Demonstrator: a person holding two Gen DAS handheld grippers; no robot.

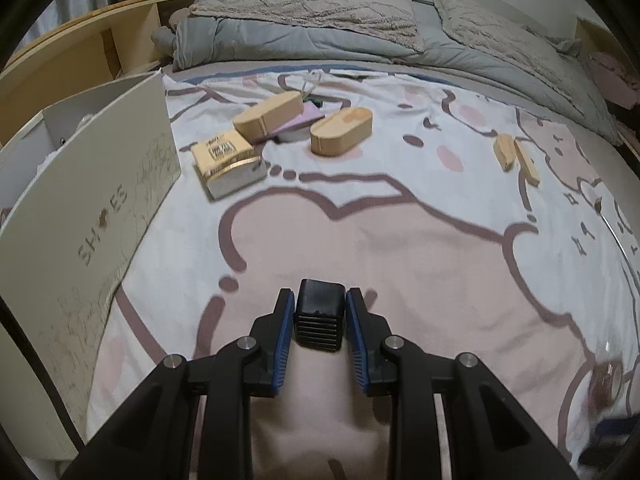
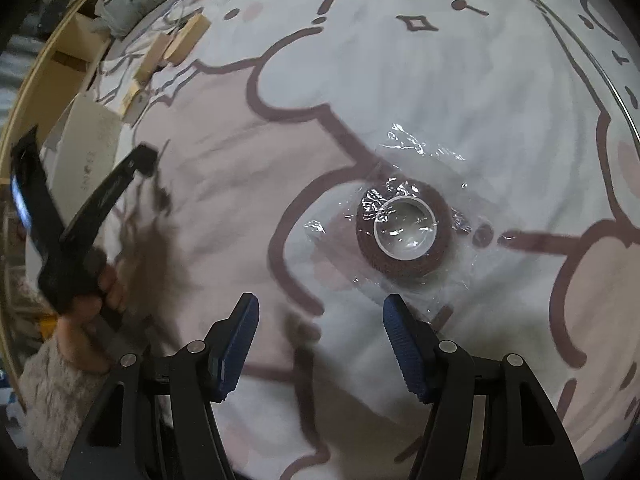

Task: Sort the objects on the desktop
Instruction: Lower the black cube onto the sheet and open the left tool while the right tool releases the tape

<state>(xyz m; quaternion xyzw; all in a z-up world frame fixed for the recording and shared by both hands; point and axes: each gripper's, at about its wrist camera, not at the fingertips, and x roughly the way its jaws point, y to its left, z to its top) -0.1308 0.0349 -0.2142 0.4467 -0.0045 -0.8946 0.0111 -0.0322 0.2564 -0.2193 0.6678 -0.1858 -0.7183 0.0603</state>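
Observation:
My left gripper [image 1: 320, 294] is shut on a small black ribbed block [image 1: 320, 314] and holds it just above the printed bed sheet [image 1: 400, 240]. To its left stands a white shoe box [image 1: 100, 200]. In the right wrist view, my right gripper [image 2: 320, 300] points steeply down with its jaws open and nothing between them. A brown tape roll [image 2: 404, 232] wrapped in clear plastic lies on the sheet just beyond its right finger. A hand [image 2: 92, 288] with the left tool shows at the left edge of that view.
Two oval wooden boxes [image 1: 268, 116] [image 1: 340, 130], a pink notebook [image 1: 304, 118] and a yellow-and-white carton [image 1: 228, 164] lie at the far left of the sheet. Two wooden blocks [image 1: 516, 156] lie at the right. A folded grey duvet [image 1: 320, 28] and wooden shelving [image 1: 80, 52] are behind.

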